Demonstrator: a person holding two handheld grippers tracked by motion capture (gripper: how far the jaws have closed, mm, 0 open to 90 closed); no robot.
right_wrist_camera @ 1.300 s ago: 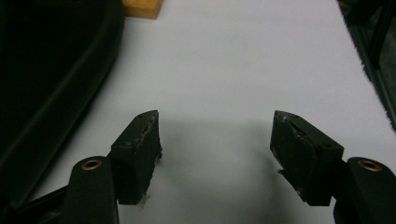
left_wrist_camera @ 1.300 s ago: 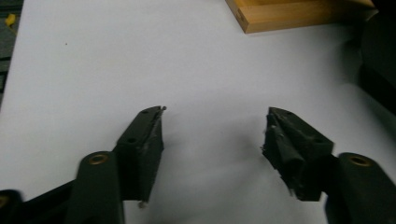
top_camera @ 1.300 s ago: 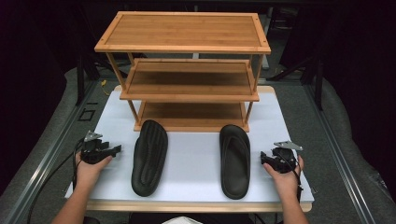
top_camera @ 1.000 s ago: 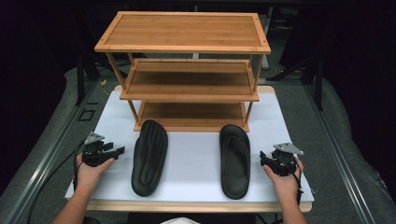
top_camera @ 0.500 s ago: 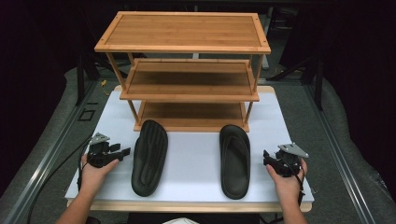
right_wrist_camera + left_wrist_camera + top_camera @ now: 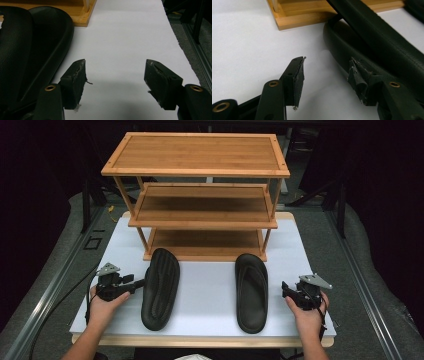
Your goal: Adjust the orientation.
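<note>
Two black slippers lie on the white table in front of a wooden three-shelf rack (image 6: pixel 200 215). The left slipper (image 6: pixel 160 287) has its toe near the rack's bottom shelf. My left gripper (image 6: pixel 136 282) is open right at its left edge. In the left gripper view (image 6: pixel 327 60) one jaw sits over the slipper's rim (image 6: pixel 342 50) and the other over bare table. The right slipper (image 6: pixel 251 290) lies strap up. My right gripper (image 6: pixel 286 290) is open just to its right, apart from it. In the right gripper view (image 6: pixel 115 61) only white table lies between the jaws, with the slipper (image 6: pixel 32 50) at the left.
The rack's bottom shelf (image 6: pixel 205 242) stands close behind both slippers' toes. The white table top (image 6: pixel 210 290) ends at a wooden front edge (image 6: pixel 200 341). Grey floor with a metal rail (image 6: pixel 55 285) and dark surroundings lie beyond both sides.
My left gripper has moved right, up to the left slipper's edge. My right gripper has shifted slightly right and toward the person. Slippers and rack have not moved.
</note>
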